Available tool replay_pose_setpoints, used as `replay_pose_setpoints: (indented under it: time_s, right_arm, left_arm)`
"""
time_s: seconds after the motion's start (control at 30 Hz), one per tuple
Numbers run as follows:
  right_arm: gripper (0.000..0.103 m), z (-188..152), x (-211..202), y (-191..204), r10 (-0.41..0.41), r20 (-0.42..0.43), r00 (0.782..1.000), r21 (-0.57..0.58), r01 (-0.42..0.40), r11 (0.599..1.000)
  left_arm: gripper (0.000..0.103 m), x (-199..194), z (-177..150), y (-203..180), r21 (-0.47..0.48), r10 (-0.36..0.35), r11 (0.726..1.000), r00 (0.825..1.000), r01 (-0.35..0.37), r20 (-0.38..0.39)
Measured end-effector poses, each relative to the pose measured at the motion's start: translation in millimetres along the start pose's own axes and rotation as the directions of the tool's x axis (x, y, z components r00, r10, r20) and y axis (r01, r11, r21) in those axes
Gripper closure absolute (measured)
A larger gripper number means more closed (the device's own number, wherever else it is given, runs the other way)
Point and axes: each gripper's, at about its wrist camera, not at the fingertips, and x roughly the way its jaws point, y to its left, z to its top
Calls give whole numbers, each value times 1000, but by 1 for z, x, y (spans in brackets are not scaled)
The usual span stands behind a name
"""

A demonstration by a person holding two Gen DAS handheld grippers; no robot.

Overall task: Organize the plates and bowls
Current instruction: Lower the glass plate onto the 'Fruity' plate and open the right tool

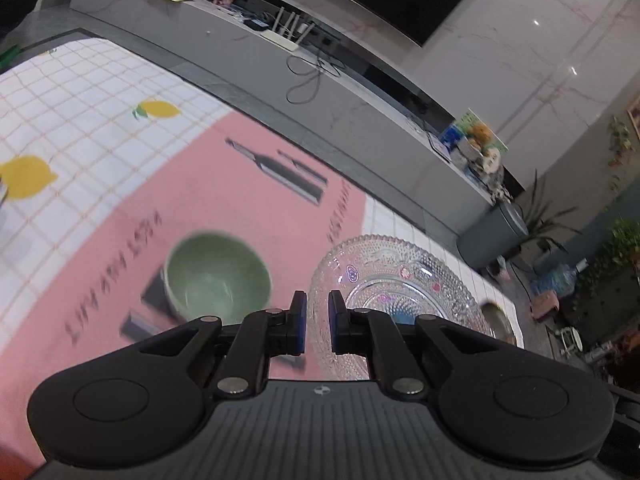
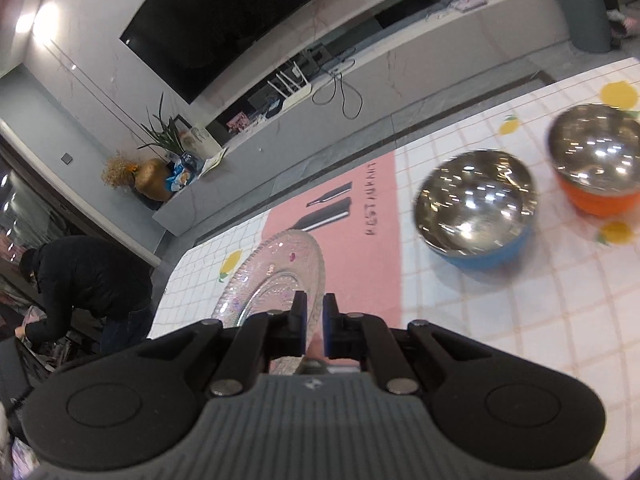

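Observation:
A clear patterned glass plate is held above the table, sharp while the table under it is blurred. My left gripper is shut on its left rim. In the right wrist view the glass plate tilts away to the left, and my right gripper is shut on its right rim. Neither gripper shows in the other's view. A green bowl stands on the pink mat. A steel bowl with a blue outside and a steel bowl with an orange outside stand on the lemon-print cloth.
Beyond the table's far edge runs a strip of grey floor, then a long low TV bench with cables and boxes. A person in a dark jacket bends over at the left. A grey bin stands far right.

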Motion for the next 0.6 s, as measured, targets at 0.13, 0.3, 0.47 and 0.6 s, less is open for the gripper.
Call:
replay_pose_setpoints:
  time_s: [0.13, 0.3, 0.47, 0.6]
  right_arm:
    - [98, -25, -28, -19, 5, 20, 1000, 2, -5, 1000]
    - [98, -53, -45, -47, -8, 6, 1000, 35, 8, 999]
    - [98, -79, -48, -71, -20, -21, 1000, 79, 22, 997]
    - [98, -88, -44, -82, -36, -44, 998, 65, 39, 997]
  left_arm:
    - [92, -6, -32, -2, 2, -16, 1000, 999, 16, -29]
    - [92, -4, -62, -2, 37, -15, 999, 997, 18, -79]
    - [92, -1, -83, -2, 73, 2, 997, 995, 6, -103]
    - [92, 0, -95, 1, 95, -8, 995, 994, 18, -105]
